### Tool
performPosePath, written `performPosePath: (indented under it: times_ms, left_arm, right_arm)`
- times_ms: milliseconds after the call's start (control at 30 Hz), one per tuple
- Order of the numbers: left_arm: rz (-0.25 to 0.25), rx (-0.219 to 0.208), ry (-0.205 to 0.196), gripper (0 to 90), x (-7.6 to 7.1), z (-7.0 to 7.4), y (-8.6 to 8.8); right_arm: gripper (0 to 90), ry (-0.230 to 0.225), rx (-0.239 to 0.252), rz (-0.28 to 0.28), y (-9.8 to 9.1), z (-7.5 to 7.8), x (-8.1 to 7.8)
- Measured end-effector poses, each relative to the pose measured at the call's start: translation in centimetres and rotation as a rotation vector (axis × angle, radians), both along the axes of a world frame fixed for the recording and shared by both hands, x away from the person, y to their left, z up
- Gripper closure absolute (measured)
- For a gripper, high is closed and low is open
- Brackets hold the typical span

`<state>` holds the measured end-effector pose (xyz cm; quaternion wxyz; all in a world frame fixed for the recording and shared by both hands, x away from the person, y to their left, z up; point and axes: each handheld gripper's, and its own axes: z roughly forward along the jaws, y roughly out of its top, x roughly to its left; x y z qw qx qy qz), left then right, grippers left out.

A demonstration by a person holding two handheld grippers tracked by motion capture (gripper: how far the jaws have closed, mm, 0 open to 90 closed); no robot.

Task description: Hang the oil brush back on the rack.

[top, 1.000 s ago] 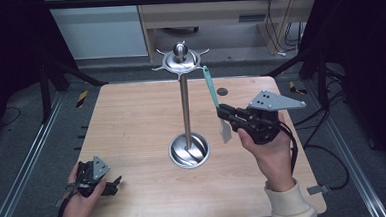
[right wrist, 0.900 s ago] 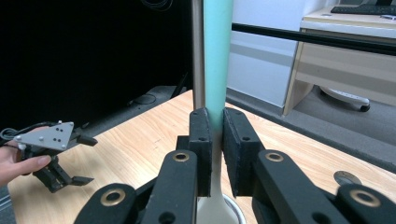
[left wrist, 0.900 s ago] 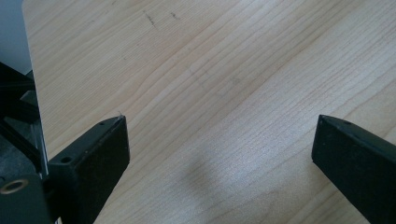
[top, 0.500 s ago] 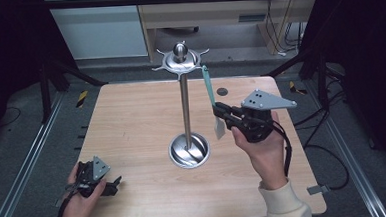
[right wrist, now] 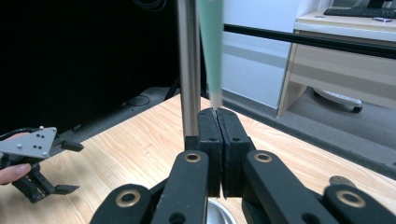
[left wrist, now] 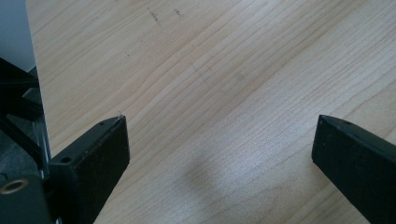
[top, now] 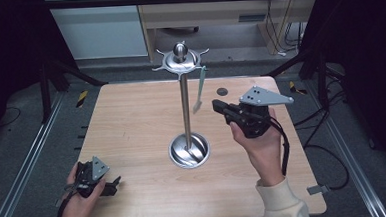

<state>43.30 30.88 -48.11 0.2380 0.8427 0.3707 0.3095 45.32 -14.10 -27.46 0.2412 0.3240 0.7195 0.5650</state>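
Now green spatula [top: 199, 89] hangs near-vertical, blade down (slightly tilted); right gripper [right wrist: 218, 114] jaws together, left gripper [left wrist: 219, 140] apart.

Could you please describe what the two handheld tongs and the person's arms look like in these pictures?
Both tongs are black, with blocky, flat-faced jaws on linked arms joined by brass-coloured pivots. The right tongs carry a grey three-cornered plate dotted with small holes, and a black cable trails down past the wrist. The left tongs bear a smaller grey plate of the same shape. The right arm wears a cream sleeve with a ribbed cuff.
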Motion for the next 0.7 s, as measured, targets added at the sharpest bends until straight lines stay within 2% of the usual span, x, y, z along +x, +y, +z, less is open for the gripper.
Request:
performPosePath:
  times_ms: [200,267,300,333,367,433,500,567,600,667,700]
  left_arm:
    - [-0.002,0.004,0.001,3.8,0.01,0.02,-0.02]
    - [-0.003,0.004,0.001,3.8,0.02,0.04,-0.02]
    - [-0.003,0.003,-0.001,3.8,0.02,0.04,-0.01]
    - [-0.003,0.003,-0.001,3.8,0.02,0.04,-0.01]
    - [-0.004,0.003,-0.001,3.7,0.03,0.05,-0.01]
    - [-0.004,0.003,-0.001,3.8,0.03,0.06,-0.01]
    - [-0.003,-0.003,-0.004,3.7,0.02,0.04,-0.07]
    - [-0.004,-0.001,-0.003,3.7,0.02,0.05,-0.07]
    - [-0.005,0.002,-0.002,3.8,0.03,0.07,-0.06]
    - [-0.006,0.003,-0.002,3.8,0.03,0.09,-0.05]
    - [-0.006,0.003,-0.002,3.7,0.05,0.09,-0.03]
  right_arm:
    - [89.5,0.0,-0.024,-0.02,0.04,-0.01,-0.09]
    - [89.0,-0.002,-0.042,-0.036,0.09,-0.03,-0.18]
    - [87.3,-0.006,-0.066,-0.053,0.1,-0.03,-0.3]
    - [87.3,-0.006,-0.066,-0.053,0.1,-0.03,-0.3]
    - [83.9,-0.008,-0.091,-0.076,0.17,-0.01,-0.46]
    - [78.4,-0.016,-0.111,-0.102,0.15,0.01,-0.61]
    - [70.9,-0.021,-0.12,-0.12,0.1,0.0,-0.66]
    - [67.5,-0.021,-0.125,-0.128,0.09,-0.01,-0.67]
    - [61.8,-0.038,-0.133,-0.153,0.05,-0.01,-0.74]
    - [59.4,-0.04,-0.133,-0.162,0.02,0.01,-0.76]
    - [54.2,-0.043,-0.131,-0.172,-0.09,0.04,-0.75]
